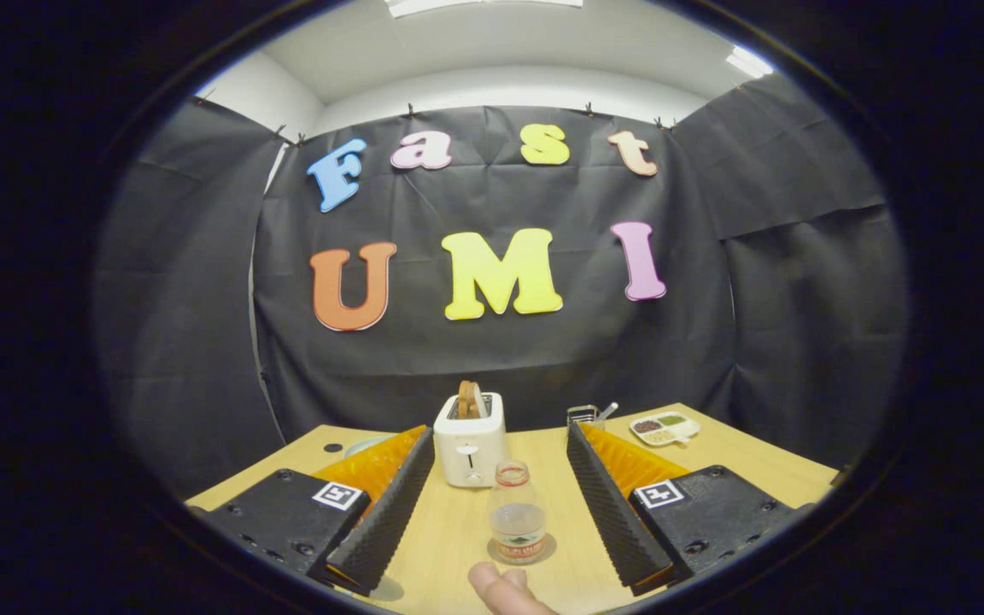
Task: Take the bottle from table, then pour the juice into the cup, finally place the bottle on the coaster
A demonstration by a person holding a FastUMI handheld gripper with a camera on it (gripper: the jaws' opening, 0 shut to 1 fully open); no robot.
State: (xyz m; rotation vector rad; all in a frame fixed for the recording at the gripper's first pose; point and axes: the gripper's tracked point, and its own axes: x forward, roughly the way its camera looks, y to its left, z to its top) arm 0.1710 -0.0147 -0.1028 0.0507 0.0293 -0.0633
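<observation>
A small clear bottle [517, 523] with a little pale juice and a label at its foot stands upright on a round coaster [549, 554] on the wooden table [449, 538]. It stands between my two fingers, nearer the right one, and neither finger touches it. My gripper [500, 444] is open wide, its fingertips reaching past the bottle toward the toaster. A person's fingertip [505, 591] pokes in just in front of the bottle.
A white toaster [471, 440] with toast in its slot stands beyond the bottle. A small divided dish [665, 428] of grains lies at the back right, with a small metal object [582, 414] near it. A plate rim [366, 444] peeks out behind the left finger.
</observation>
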